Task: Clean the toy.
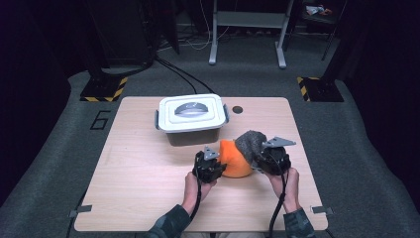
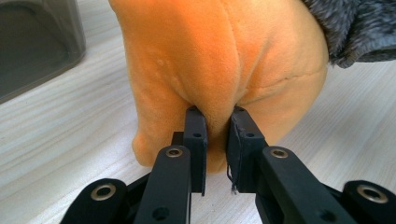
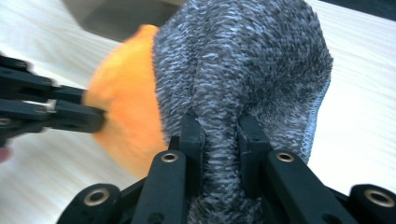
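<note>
Orange plush toy (image 1: 235, 159) sits between both grippers — each pinching it.

We see a light wooden table (image 1: 143, 168) standing on grey carpet. On its far half, near the middle, sits a grey storage box (image 1: 192, 121) with a white lid. Nearer us and to the right, an orange plush (image 1: 235, 159) rests on the tabletop, a grey knitted cloth (image 1: 251, 143) draped against it.
</note>
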### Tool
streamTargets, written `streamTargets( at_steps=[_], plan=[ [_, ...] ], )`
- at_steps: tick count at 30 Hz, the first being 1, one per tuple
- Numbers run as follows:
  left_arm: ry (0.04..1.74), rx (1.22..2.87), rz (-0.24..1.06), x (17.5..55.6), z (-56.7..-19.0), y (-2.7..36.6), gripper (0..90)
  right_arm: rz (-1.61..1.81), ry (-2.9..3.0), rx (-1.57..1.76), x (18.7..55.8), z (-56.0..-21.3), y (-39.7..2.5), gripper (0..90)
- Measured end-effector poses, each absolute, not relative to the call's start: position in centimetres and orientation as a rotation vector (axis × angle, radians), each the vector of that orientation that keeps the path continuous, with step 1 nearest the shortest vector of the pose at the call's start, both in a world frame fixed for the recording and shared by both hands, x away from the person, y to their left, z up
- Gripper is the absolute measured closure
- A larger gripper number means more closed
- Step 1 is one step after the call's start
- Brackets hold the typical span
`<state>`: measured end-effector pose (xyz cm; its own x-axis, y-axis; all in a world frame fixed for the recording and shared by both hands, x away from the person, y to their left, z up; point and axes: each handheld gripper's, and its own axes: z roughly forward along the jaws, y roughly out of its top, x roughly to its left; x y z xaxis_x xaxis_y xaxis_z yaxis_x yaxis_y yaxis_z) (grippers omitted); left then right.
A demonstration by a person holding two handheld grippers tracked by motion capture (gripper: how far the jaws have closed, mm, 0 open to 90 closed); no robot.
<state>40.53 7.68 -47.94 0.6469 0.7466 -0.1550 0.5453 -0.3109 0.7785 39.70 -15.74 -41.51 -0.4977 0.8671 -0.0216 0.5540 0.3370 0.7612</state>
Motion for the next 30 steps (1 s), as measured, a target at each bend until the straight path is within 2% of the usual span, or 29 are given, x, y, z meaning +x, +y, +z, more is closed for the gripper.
streamTargets(
  at_steps=[8, 11, 15, 17, 19, 22, 26, 30],
  plan=[
    [1.004, 1.998, 0.296, 40.5, -48.0, 7.8, 75.3, 0.958, 2.216, 1.25, 40.4, -42.5, -14.2, 75.7],
    [0.99, 2.01, 0.316, 40.5, -47.9, 7.9, 63.8, 0.959, 2.214, 1.261, 40.7, -42.7, -14.3, 75.8],
    [0.971, 2.046, 0.359, 40.4, -48.0, 7.8, 44.3, 0.955, 2.212, 1.267, 40.9, -42.8, -14.5, 75.8],
    [0.964, 2.07, 0.394, 40.5, -48.2, 7.6, 39.1, 0.951, 2.21, 1.271, 40.9, -42.9, -14.5, 75.8],
    [0.948, 2.065, 0.398, 40.5, -48.4, 7.4, 39.9, 0.949, 2.209, 1.271, 41.0, -42.9, -14.6, 75.8],
    [0.906, 2.086, 0.436, 40.5, -48.4, 7.0, 46.6, 0.949, 2.207, 1.266, 41.1, -43.0, -14.6, 75.8],
    [0.893, 2.094, 0.434, 40.4, -48.4, 6.9, 66.0, 0.957, 2.199, 1.273, 41.0, -43.1, -14.8, 75.8],
    [0.9, 2.078, 0.391, 40.6, -48.3, 7.1, 78.3, 0.962, 2.182, 1.264, 40.8, -43.0, -14.9, 75.7]
  ],
)
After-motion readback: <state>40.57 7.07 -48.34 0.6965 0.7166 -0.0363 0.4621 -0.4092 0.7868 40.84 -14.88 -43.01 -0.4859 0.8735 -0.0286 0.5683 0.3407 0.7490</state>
